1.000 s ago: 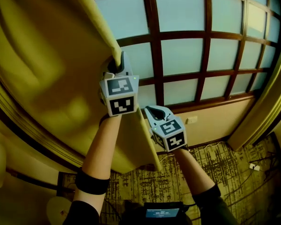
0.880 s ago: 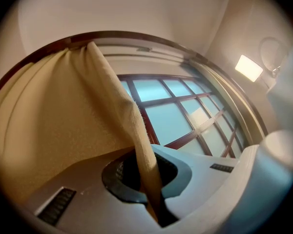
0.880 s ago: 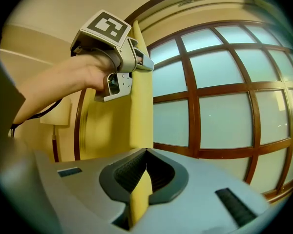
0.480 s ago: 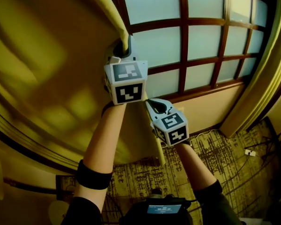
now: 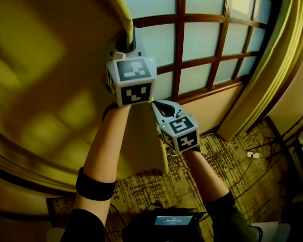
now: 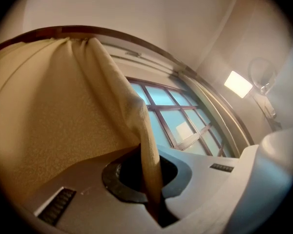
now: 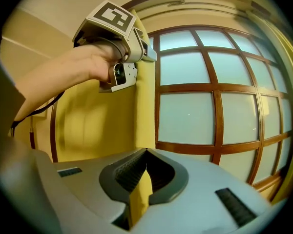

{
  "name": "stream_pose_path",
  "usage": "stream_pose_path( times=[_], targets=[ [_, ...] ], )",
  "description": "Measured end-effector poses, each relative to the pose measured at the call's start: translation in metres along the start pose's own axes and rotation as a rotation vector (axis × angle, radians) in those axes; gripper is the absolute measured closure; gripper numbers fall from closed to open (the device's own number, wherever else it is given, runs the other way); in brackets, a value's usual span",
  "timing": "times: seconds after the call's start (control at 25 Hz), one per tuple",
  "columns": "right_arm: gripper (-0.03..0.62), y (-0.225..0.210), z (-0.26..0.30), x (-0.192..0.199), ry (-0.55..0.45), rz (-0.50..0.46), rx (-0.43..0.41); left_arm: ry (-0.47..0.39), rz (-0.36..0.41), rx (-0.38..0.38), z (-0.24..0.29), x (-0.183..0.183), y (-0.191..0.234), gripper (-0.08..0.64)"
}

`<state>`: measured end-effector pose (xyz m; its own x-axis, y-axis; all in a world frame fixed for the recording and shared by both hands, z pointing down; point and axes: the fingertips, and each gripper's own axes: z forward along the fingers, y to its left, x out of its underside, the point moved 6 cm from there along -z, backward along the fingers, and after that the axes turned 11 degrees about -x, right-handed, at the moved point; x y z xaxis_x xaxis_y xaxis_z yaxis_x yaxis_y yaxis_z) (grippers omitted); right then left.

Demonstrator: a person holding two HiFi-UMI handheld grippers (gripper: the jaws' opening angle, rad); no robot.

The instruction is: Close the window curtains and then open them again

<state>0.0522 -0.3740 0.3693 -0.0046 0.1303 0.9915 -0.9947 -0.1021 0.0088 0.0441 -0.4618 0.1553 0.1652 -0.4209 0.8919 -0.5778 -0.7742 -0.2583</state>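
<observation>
A yellow curtain (image 5: 45, 84) covers the left part of the wood-framed window (image 5: 202, 44). My left gripper (image 5: 127, 38) is shut on the curtain's leading edge (image 6: 145, 145), high up in the head view. My right gripper (image 5: 156, 107) sits lower and is shut on the same edge (image 7: 139, 196). From the right gripper view the left gripper (image 7: 136, 33) shows above, pinching the curtain (image 7: 88, 126). A second curtain (image 5: 265, 69) hangs gathered at the window's right side.
Below the window runs a beige wall with an outlet (image 5: 164, 147). The patterned carpet (image 5: 227, 160) carries cables and a power strip (image 5: 251, 155) at the right. A wall lamp (image 6: 238, 84) glows in the left gripper view.
Both grippers have carried the curtain edge rightward across the window; fewer panes show to the curtain's right than before. The right-hand gathered curtain now appears closer.
</observation>
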Motion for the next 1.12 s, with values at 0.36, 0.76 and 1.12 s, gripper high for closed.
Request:
stream_pose_path(
  times=[0.36,0.76,1.12],
  targets=[
    [0.577,-0.028,-0.008,-0.003,-0.006,-0.006,0.018,-0.001,0.010,0.032,0.020,0.001,-0.032,0.554],
    [0.577,-0.098,-0.039,0.020,-0.016,-0.018,-0.022,-0.020,0.083,-0.053,0.042,-0.011,-0.096,0.555],
    [0.578,-0.165,-0.077,0.017,-0.030,0.014,-0.101,0.019,0.134,-0.128,0.070,-0.021,-0.153,0.556]
  ],
)
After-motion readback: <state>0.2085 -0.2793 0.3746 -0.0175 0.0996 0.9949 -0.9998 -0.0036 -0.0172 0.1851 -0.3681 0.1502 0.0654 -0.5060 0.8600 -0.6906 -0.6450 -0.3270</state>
